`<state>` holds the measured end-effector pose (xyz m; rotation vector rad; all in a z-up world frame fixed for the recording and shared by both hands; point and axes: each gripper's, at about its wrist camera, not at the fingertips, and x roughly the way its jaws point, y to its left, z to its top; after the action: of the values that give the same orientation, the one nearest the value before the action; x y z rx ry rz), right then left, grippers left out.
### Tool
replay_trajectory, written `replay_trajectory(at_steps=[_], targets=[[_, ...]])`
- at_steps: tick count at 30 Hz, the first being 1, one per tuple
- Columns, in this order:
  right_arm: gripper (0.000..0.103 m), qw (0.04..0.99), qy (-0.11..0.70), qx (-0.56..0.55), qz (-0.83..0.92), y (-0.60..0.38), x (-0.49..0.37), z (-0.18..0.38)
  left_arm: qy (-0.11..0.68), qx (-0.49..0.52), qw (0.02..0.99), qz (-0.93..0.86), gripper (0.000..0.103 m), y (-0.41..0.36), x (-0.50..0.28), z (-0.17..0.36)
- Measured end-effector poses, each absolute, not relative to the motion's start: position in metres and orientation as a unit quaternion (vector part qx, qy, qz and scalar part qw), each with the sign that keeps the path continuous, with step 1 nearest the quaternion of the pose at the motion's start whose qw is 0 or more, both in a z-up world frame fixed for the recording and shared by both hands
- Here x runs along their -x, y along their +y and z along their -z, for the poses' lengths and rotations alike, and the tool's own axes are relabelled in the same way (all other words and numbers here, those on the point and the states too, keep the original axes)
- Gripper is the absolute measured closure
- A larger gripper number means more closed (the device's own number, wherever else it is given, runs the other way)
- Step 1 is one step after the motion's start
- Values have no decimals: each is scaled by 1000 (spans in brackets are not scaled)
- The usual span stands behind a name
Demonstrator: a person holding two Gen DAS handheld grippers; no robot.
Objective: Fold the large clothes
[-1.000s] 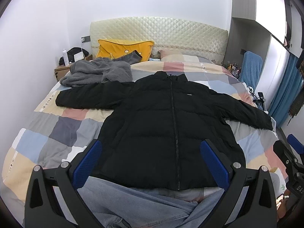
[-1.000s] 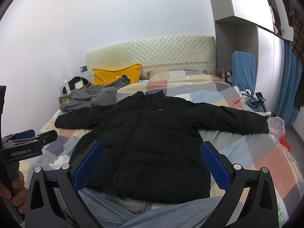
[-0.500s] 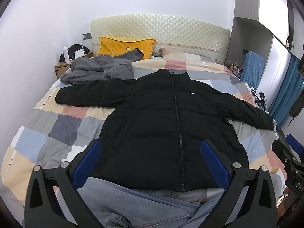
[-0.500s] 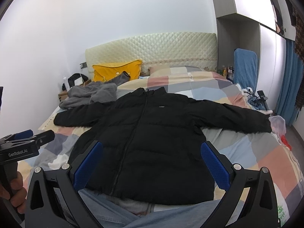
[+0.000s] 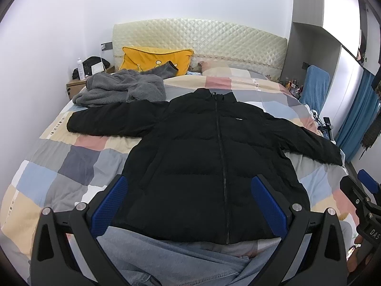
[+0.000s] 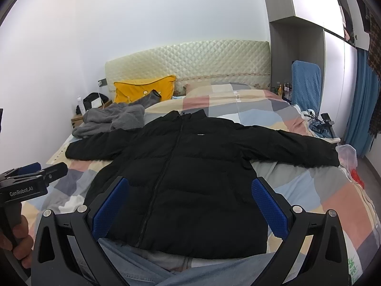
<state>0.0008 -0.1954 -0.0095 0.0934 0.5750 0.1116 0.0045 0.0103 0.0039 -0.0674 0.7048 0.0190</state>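
A black puffer jacket (image 5: 209,162) lies flat and zipped on the checked bedspread (image 5: 59,171), both sleeves spread out sideways; it also shows in the right wrist view (image 6: 185,171). Its hem overlaps a pair of light blue jeans (image 5: 171,259) at the near edge, also in the right wrist view (image 6: 147,262). My left gripper (image 5: 190,205) is open and empty, held above the hem. My right gripper (image 6: 188,205) is open and empty, likewise above the hem. Each gripper shows at the edge of the other's view.
A grey fleece garment (image 5: 121,90) and a yellow pillow (image 5: 152,57) lie near the quilted headboard (image 5: 200,38). A nightstand (image 5: 78,84) stands at the left. A blue-draped chair (image 6: 306,83), cables and blue curtains (image 6: 362,100) are at the right.
Both grippers have risen and tilted down slightly, so the jacket sits a bit lower and fuller in view. Nothing on the bed has moved.
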Motion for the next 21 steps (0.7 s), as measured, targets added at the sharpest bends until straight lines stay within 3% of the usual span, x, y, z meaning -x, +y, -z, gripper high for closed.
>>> replay_trajectory(at_steps=[21], targets=[[0,963,261,-66,9,-267,-43,-3,332,15,943,16,0,-22,-53,-8]])
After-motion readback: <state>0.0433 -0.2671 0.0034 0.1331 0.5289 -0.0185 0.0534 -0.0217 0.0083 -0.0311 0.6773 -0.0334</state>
